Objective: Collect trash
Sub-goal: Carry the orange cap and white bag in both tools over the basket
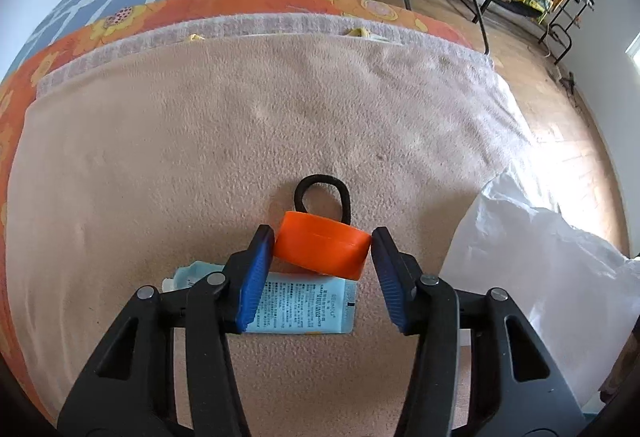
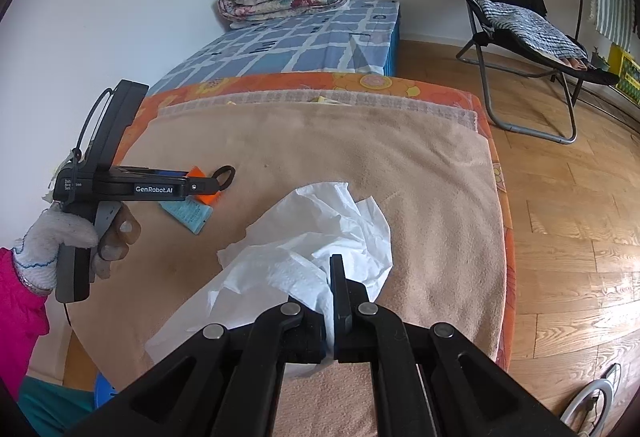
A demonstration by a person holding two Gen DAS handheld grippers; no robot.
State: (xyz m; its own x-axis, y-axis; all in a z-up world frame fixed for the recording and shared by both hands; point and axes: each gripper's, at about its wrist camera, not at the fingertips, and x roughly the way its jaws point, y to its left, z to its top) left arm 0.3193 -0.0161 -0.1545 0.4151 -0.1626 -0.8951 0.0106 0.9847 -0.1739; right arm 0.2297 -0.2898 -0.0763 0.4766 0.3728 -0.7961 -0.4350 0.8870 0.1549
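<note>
Left gripper [image 1: 322, 253] clamped on orange cap [image 1: 322, 249]; right gripper [image 2: 334, 293] pinching white bag [image 2: 320, 233].

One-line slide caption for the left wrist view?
Left gripper closes around an orange cap above a blue packet and black hair tie on the blanket.

On the bed [image 1: 200, 141] lie one orange cap [image 1: 322, 251], one black hair tie [image 1: 322, 189], one blue packet [image 1: 304, 307] and one white plastic bag [image 2: 320, 237]; two grippers.
</note>
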